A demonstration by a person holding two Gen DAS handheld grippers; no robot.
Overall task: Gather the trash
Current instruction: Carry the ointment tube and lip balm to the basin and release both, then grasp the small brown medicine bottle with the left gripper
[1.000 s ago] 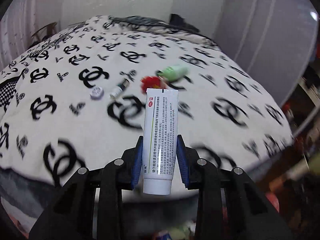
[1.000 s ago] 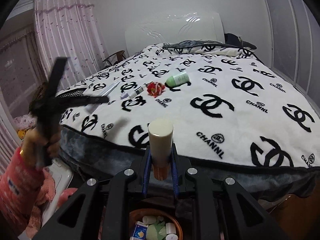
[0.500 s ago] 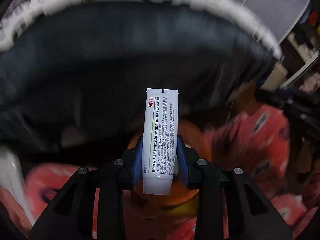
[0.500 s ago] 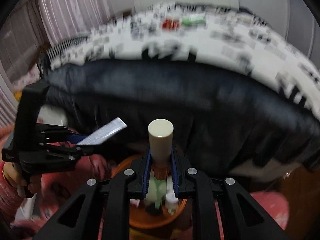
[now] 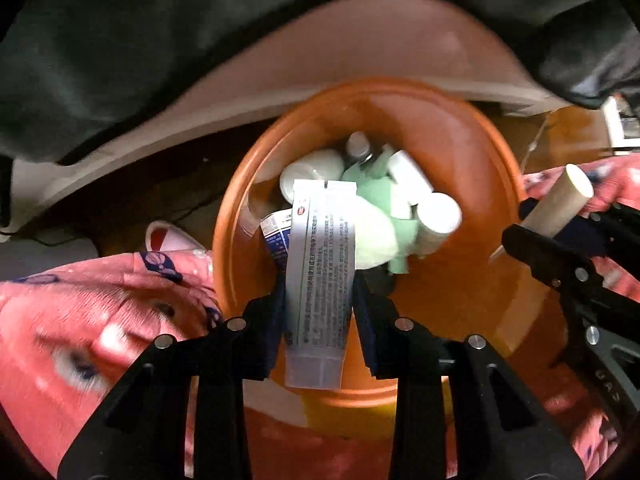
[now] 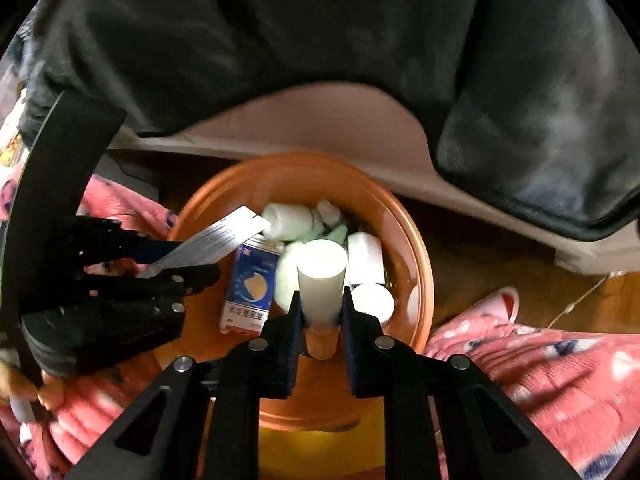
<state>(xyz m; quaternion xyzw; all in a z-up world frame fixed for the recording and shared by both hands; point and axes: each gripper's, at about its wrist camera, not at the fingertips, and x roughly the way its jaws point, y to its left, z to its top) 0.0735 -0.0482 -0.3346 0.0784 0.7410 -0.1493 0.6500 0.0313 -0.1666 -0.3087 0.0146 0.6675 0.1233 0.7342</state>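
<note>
An orange trash bin point(image 5: 460, 128) point(image 6: 416, 236) stands on the floor by the bed, holding several white bottles, green scraps and a blue box point(image 6: 250, 284). My left gripper point(image 5: 320, 300) is shut on a white ointment tube point(image 5: 320, 264) and points straight down over the bin's mouth. My right gripper point(image 6: 320, 312) is shut on a cream capped bottle point(image 6: 322, 280), also above the bin. Each gripper shows in the other's view: the right gripper point(image 5: 568, 236) at the right edge, the left gripper point(image 6: 132, 256) at the left.
A dark bedspread point(image 5: 160, 32) point(image 6: 520, 100) hangs over the beige bed base point(image 5: 380, 48) just behind the bin. Pink patterned trouser legs point(image 5: 80, 312) point(image 6: 540, 364) and a pink slipper point(image 6: 500, 300) flank the bin. A thin cable point(image 6: 580, 300) lies on the wooden floor.
Both grippers dropped from bed height and tipped downward; the view went from the bed top to the bin's inside. The tube and the bottle stayed clamped throughout.
</note>
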